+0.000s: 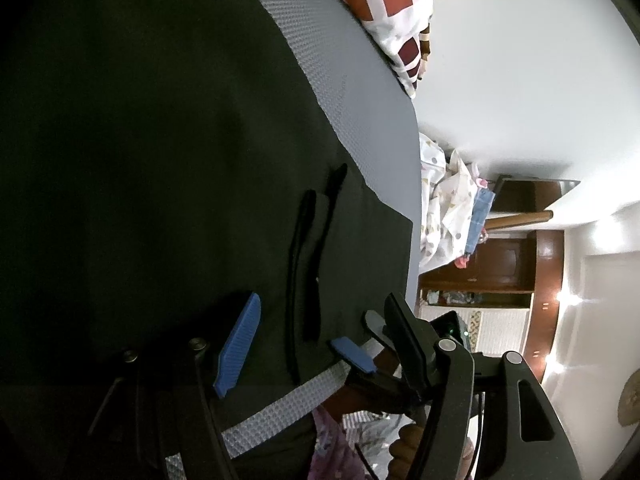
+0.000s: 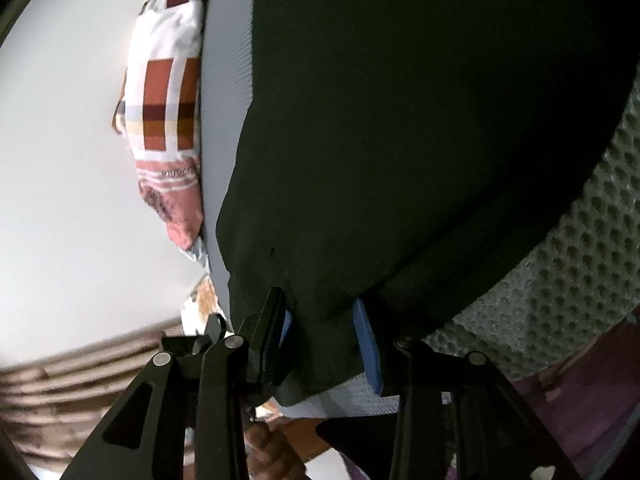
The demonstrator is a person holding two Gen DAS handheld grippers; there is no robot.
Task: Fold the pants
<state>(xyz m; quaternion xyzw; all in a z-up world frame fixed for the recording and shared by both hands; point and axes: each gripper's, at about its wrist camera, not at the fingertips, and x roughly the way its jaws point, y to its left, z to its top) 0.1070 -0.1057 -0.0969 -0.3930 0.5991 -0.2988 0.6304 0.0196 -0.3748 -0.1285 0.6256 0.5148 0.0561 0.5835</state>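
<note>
Dark green-black pants (image 1: 168, 152) lie spread on a grey textured bed cover (image 1: 360, 92). Two black drawstrings (image 1: 308, 264) lie on the cloth near its edge. My left gripper (image 1: 292, 348) is open, its blue pads (image 1: 238, 344) just above the pants' edge, with the drawstrings between them. In the right wrist view the pants (image 2: 400, 120) fill most of the frame. My right gripper (image 2: 326, 332) has its blue pads (image 2: 368, 344) on both sides of a corner of the pants, which runs between them.
A checked red, brown and white pillow (image 1: 384, 4) lies at the far side of the bed, also in the right wrist view (image 2: 164, 92). A heap of pale clothes (image 1: 452, 212) and a brown wooden cabinet (image 1: 516, 264) stand beyond the bed edge. White wall (image 1: 520, 60) behind.
</note>
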